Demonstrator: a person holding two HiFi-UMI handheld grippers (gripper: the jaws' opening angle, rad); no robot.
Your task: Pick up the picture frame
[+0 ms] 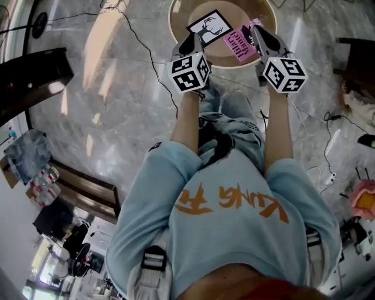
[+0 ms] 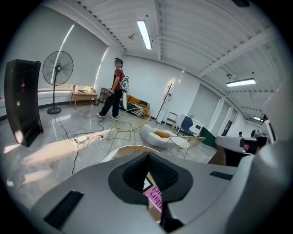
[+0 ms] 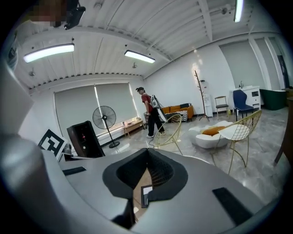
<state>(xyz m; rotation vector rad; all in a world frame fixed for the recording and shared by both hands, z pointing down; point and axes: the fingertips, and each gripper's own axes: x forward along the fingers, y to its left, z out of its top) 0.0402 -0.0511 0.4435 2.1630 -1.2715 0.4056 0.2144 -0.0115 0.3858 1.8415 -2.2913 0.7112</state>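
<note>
The picture frame (image 1: 210, 26), black-edged with a dark stag on white, lies flat on a round wooden table (image 1: 265, 12) at the top of the head view. A pink printed card (image 1: 239, 44) lies beside it on the right. My left gripper (image 1: 190, 42) is shut and empty, with its tips over the table's near edge by the frame's near left corner. My right gripper (image 1: 261, 36) is also shut and empty, by the pink card's right side. Under the closed left gripper (image 2: 149, 156) I see the card (image 2: 155, 197). Below the closed right gripper (image 3: 147, 154) a frame corner (image 3: 145, 195) shows.
Cables (image 1: 146, 50) trail over the glossy marble floor left of the table. A black cabinet (image 2: 22, 103) and standing fan (image 2: 57, 73) are at the left, wire chairs (image 2: 126, 125) and a person (image 2: 115, 89) beyond. A dark chair (image 1: 357, 58) stands at the right.
</note>
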